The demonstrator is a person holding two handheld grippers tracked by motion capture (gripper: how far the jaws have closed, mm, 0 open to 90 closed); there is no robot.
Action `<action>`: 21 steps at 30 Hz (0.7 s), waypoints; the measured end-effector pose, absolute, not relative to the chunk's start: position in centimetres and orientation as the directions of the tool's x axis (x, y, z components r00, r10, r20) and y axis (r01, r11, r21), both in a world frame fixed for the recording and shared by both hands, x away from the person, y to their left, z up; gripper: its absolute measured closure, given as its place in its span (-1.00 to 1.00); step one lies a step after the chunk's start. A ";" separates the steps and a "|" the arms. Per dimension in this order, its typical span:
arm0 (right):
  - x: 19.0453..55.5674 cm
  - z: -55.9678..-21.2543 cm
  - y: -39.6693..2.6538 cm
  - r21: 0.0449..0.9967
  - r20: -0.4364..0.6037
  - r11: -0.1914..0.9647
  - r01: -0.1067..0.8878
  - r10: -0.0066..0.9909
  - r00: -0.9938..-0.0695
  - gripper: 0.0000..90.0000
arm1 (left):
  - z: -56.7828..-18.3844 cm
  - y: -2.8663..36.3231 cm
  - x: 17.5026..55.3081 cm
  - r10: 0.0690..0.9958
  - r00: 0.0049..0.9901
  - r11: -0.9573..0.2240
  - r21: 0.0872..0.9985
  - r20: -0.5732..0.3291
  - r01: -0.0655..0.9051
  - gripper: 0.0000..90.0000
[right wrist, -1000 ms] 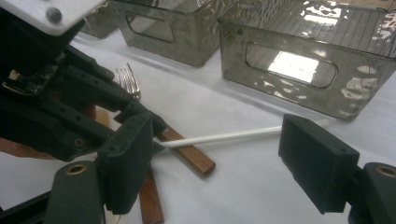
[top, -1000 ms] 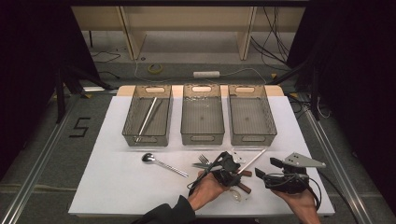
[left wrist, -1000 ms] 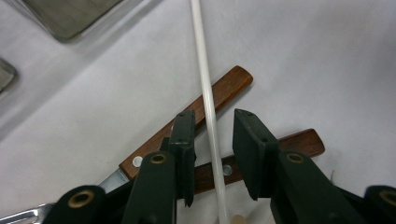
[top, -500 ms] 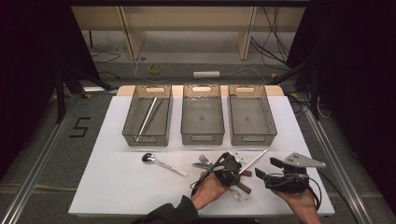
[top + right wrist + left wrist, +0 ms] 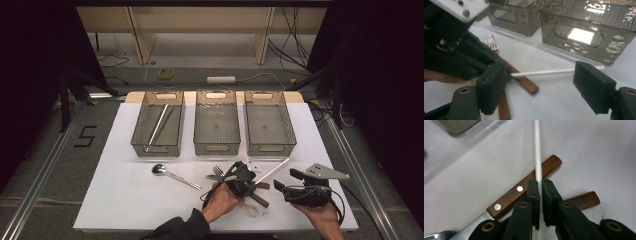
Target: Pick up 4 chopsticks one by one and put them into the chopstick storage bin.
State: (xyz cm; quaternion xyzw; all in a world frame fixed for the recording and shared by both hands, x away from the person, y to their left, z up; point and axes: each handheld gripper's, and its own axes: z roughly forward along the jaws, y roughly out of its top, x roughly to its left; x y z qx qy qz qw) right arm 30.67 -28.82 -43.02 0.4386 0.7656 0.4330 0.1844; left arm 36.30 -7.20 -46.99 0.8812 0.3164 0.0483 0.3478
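Left gripper view: left gripper point(image 5: 538, 185) has just been closing — its jaws now pinch a white stick point(image 5: 537, 152) between the pads.
Stick's lie: it crosses over a wooden-handled knife point(image 5: 524, 187) on the white table point(image 5: 599, 152); a second wooden handle point(image 5: 584, 199) lies just beside the jaws.
Right gripper view: right gripper point(image 5: 541, 86) has its jaws spread wide with nothing clamped; the stick runs across the gap beyond them, its near end in the left gripper's grip.
Fork point(image 5: 491, 42): flat on the table, just past the knife handles.
High view: both grippers sit at the near edge; a spoon point(image 5: 175, 175) lies to their left.
Far row: three grey bins side by side — the left bin point(image 5: 158, 125) holds long pale sticks, the middle bin point(image 5: 216, 127) and right bin point(image 5: 270, 127) beside it.
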 end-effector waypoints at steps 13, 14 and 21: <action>30.7 -43.0 -28.9 0.826 0.106 0.228 0.515 0.834 -0.541 -0.39 | -43.5 -4.8 36.3 0.560 0.822 -0.555 0.687 -0.109 0.469 0.90; 30.7 -43.1 -28.9 0.826 0.105 0.230 0.515 0.835 -0.540 -0.39 | -43.1 -4.4 36.4 0.557 0.824 -0.556 0.690 -0.105 0.464 0.90; 30.8 -43.2 -28.9 0.823 0.107 0.229 0.519 0.836 -0.538 -0.39 | -41.0 -1.1 36.6 0.568 0.818 -0.533 0.716 -0.091 0.450 0.90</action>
